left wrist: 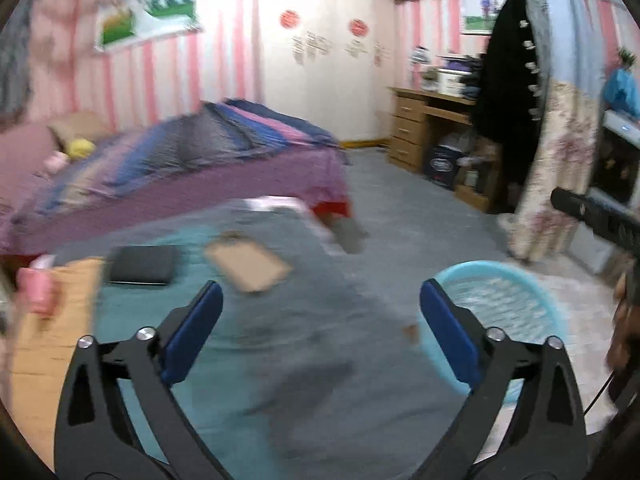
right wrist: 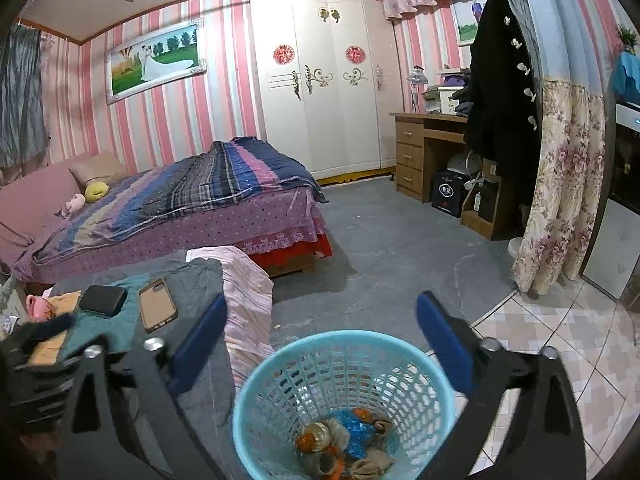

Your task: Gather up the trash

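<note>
Directly below and between the spread, empty blue-padded right tongs (right wrist: 320, 320) stands the light blue plastic lattice wastebasket (right wrist: 280, 364), its mouth open to the camera and its bottom holding the crumpled trash (right wrist: 344, 444): orange, blue and tan scraps of wrapper and paper. The left tongs (left wrist: 320, 300) are likewise released and grasp nothing; the same basket (left wrist: 520, 304) sits just beyond their right finger, low on the floor, and the view there is blurred. To the left of both tongs lies a table draped in grey and teal cloth (right wrist: 120, 320), with a pink striped cloth (right wrist: 244, 296) hanging off its near edge. On the cloth rest a tan phone case lying flat (right wrist: 157, 304) and, just left of it, a flat black wallet-like pouch (right wrist: 102, 300); a pink cup (right wrist: 38, 307) stands at the far left edge. Ahead of the tongs stretches grey floor covering (right wrist: 392, 248), giving way to pale patterned tile (right wrist: 552, 332) on the right. Farther on, left of centre, is a bed with a purple dotted sheet and striped blue quilt (right wrist: 192, 196). Beyond stand a white wardrobe (right wrist: 320, 80), a wooden desk with drawers (right wrist: 416, 148), a hanging black coat (right wrist: 500, 72), and a floral curtain (right wrist: 560, 184), against pink striped walls.
</note>
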`<state>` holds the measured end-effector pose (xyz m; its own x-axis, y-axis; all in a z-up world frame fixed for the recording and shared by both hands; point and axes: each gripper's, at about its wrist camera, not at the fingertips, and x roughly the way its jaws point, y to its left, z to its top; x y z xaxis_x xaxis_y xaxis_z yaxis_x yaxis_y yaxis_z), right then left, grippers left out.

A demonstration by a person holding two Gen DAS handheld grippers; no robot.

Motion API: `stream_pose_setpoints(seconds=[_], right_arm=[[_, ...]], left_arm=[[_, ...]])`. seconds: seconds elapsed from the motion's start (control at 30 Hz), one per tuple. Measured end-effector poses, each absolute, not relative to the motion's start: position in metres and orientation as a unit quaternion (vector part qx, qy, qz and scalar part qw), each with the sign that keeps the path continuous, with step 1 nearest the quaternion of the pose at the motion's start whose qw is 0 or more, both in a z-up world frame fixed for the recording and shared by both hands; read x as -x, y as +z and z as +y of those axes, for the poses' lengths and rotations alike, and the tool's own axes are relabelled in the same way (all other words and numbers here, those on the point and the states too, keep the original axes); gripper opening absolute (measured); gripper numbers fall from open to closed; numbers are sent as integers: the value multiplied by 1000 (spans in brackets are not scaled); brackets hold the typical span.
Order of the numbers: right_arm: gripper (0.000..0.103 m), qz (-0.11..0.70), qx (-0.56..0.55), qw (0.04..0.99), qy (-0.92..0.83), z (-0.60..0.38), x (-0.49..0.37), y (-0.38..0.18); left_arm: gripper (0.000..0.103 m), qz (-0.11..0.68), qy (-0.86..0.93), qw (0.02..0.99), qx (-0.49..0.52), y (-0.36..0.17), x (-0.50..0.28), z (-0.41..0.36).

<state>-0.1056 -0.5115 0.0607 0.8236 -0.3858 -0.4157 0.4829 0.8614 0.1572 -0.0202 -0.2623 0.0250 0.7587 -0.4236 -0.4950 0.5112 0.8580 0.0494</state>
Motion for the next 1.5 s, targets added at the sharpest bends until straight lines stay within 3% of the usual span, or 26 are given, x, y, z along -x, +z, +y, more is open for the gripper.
stream_pose_setpoints(seconds=[0.23,0.47,0.63,0.93,1.5], right_arm=[[98,215,-114,962,-123,-444,52,51],[98,223,-74,971,-39,-351,29,45],[98,199,-103,974,-33,-290,28,46],[98,199,-72,977,-6,-213,16,35],[98,194,-57,979,-17,-217,17,39]], left_arm=[[98,241,-142,955,-97,12,17,-145],[98,239,-128,962,-28,12,17,-82],[98,224,-117,967,5,14,15,-52],[98,204,-61,977,8,11,12,-16],[98,214,-49,975,18,7,9,-20]])
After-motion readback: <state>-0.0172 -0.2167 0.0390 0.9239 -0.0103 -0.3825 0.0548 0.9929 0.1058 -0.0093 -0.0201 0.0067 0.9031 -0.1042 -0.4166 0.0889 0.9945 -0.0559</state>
